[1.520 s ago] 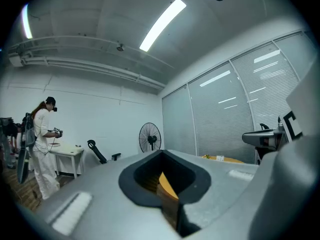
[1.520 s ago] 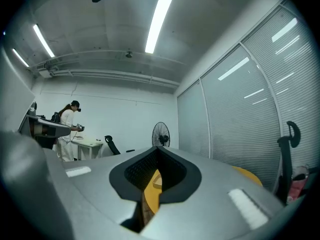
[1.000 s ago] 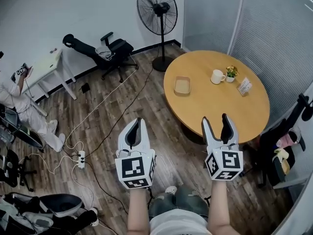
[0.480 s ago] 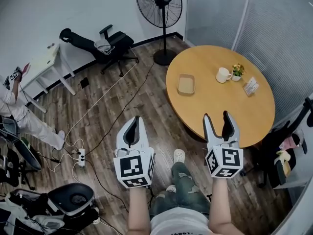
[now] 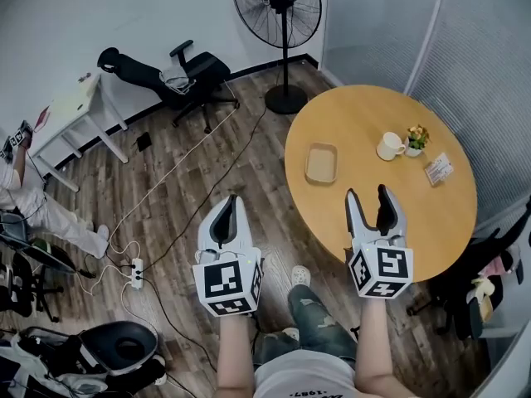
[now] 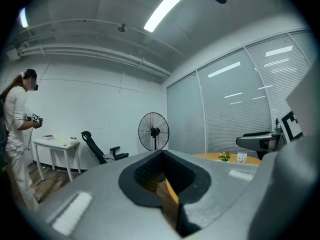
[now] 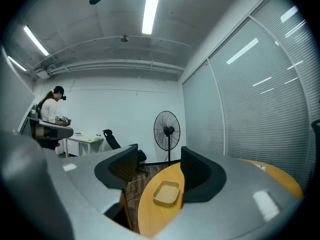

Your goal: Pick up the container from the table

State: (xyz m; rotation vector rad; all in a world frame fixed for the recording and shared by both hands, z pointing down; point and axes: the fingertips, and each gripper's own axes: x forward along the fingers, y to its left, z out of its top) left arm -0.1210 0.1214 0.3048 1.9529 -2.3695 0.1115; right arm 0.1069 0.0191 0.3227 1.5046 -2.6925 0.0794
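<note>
Compared with half a second earlier, the head view had slid forward a bit: the round worktop [image 5: 348,123] sat lower and closer in the frame, and the container [image 5: 321,162] had dropped down with it, while both claws stayed pretty much where they were in the picture. The container was a shallow tan tray with rounded corners and a matte look, lying flat on the left part of the smooth, orange-brown wooden worktop, well apart from both claws. Further right on the wood stood a white mug [image 5: 389,146], a tiny potted plant [image 5: 416,135] just beside it, and a small card [image 5: 438,169] whose print was too small to read. The left claw [image 5: 233,201] was out over the plank floor with its grey jaws pressed together and nothing in them. Its own view was mostly filled by its grey shell, with only a wood-coloured sliver showing through the slit. The right claw [image 5: 367,193] hung over the near edge of the worktop with its jaws spread apart and nothing gripped, and in its own view the container showed through the gap, still far off. Behind all this were a black pedestal fan [image 5: 278,7], a reclined office chair [image 5: 178,73] and a white desk [image 5: 70,106]. A person [image 5: 25,197] at the left edge was cut off by the frame.
</note>
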